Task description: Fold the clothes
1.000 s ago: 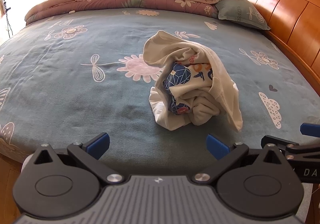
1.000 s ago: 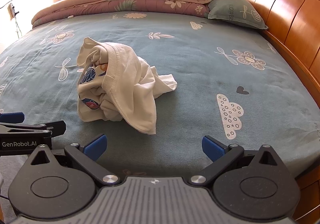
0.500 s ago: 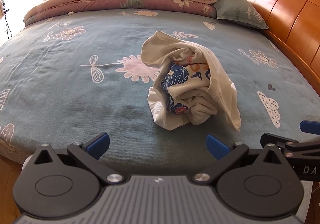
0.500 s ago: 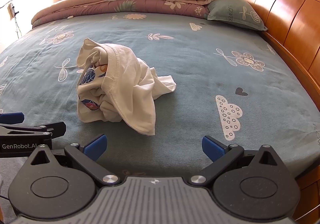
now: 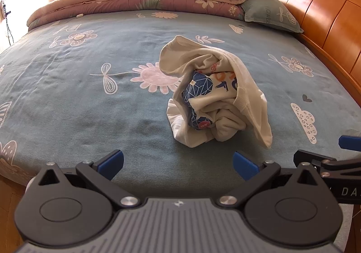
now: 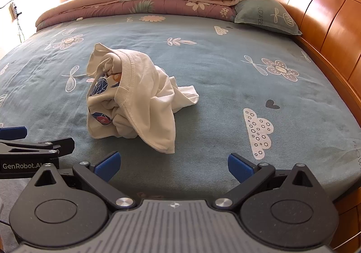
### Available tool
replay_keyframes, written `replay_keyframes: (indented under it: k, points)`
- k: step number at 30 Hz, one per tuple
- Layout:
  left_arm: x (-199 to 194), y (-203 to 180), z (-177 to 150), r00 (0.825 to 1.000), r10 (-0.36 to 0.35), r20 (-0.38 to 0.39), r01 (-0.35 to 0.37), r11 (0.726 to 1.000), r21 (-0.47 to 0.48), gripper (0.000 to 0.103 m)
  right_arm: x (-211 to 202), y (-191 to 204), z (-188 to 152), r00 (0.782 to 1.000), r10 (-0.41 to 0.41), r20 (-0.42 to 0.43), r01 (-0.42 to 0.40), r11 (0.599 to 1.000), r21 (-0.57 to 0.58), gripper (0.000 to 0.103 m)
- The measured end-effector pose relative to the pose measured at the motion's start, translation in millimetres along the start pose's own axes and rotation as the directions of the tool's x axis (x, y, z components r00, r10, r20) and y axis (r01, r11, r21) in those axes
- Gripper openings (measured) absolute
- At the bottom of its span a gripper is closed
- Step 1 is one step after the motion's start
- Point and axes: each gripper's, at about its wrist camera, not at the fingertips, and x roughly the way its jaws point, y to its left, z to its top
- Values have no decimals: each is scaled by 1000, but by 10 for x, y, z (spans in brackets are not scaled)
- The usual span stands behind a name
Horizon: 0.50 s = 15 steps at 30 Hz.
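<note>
White garment (image 5: 216, 97) in crumpled heap near middle of bed (image 5: 67, 95), printed front bunched inside, no fold visible; folding all left to do; left gripper (image 5: 178, 161) and right gripper (image 6: 172, 163) both spread wide, empty, at near bed edge; open sheet all round heap; headboard (image 6: 327, 27) at right, quilt (image 6: 146, 2) far side.

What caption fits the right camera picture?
Open right claw faces a crumpled white shirt on the blue flowered bed.
</note>
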Motion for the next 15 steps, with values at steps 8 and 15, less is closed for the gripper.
replay_keyframes:
  k: [8, 15]
  points:
    - [18, 29, 26, 1000, -2, 8, 2, 1000, -8, 102, -11, -11, -5, 1000, 6, 12, -6, 1000, 1, 103]
    - [81, 103, 102, 1000, -6, 10, 6, 1000, -21, 102, 16, -71, 39, 999, 12, 38, -12, 1000, -1, 103]
